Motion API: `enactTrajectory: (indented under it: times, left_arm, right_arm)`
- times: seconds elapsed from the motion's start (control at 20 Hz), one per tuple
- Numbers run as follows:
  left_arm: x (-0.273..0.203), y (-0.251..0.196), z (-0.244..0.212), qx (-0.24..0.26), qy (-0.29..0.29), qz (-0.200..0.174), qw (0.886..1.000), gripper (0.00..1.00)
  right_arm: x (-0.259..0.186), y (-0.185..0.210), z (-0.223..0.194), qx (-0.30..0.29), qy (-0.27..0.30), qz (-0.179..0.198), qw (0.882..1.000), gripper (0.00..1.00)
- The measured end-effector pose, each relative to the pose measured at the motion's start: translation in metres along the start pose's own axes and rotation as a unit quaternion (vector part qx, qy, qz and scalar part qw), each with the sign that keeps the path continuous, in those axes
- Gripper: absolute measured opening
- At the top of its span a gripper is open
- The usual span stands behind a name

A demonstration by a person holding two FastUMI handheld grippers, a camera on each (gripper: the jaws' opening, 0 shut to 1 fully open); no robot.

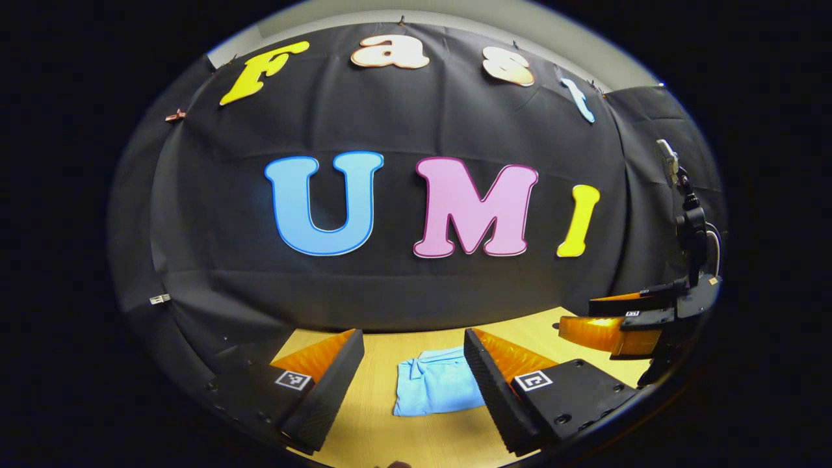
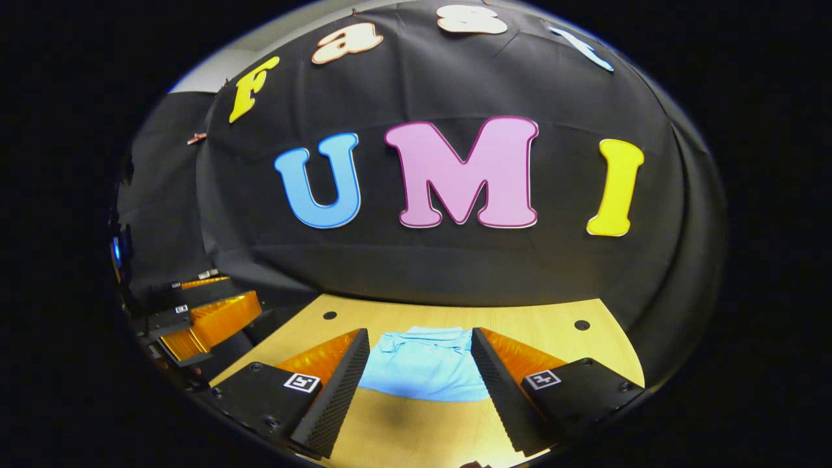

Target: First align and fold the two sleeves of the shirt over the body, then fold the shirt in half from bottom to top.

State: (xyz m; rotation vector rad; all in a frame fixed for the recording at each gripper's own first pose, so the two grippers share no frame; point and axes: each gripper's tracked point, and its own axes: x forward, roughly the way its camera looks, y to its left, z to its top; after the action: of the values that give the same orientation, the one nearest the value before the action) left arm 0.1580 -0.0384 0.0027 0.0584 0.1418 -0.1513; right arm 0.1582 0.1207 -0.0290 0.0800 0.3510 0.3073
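We hold both grippers above the wooden table (image 2: 552,331), fingers spread wide and gripping nothing. The light blue shirt (image 2: 422,364) lies folded into a compact rectangle near the table's far edge, collar toward the black cloth wall (image 2: 455,273). The left gripper (image 1: 413,377) and right gripper (image 2: 419,383) each frame the shirt from well apart.

The left gripper (image 1: 411,380) is held with its jaws spread wide apart, empty. The right gripper (image 2: 419,383) is likewise held wide open, gripping nothing.
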Motion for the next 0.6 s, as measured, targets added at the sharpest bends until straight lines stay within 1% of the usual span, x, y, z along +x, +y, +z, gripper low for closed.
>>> enactTrajectory:
  times: [0.15,0.25,0.45,0.6]
  left_arm:
    - [-0.055,-0.004,0.008,-0.004,-0.014,-0.011,1.000,0.98]
    - [-0.086,-0.007,0.005,-0.008,-0.016,-0.019,1.000,0.97]
    - [-0.124,-0.009,0.002,-0.024,-0.024,-0.029,0.999,0.98]
    - [-0.143,-0.002,-0.001,-0.037,-0.025,-0.025,0.999,0.98]
  right_arm:
    - [-0.043,-0.002,0.008,-0.005,-0.018,-0.028,0.999,0.98]
    - [-0.070,0.000,0.008,0.001,-0.027,-0.038,0.999,0.98]
    - [-0.110,0.000,0.006,0.001,-0.037,-0.053,0.998,0.98]
    - [-0.134,0.002,0.001,0.001,-0.037,-0.059,0.998,0.98]
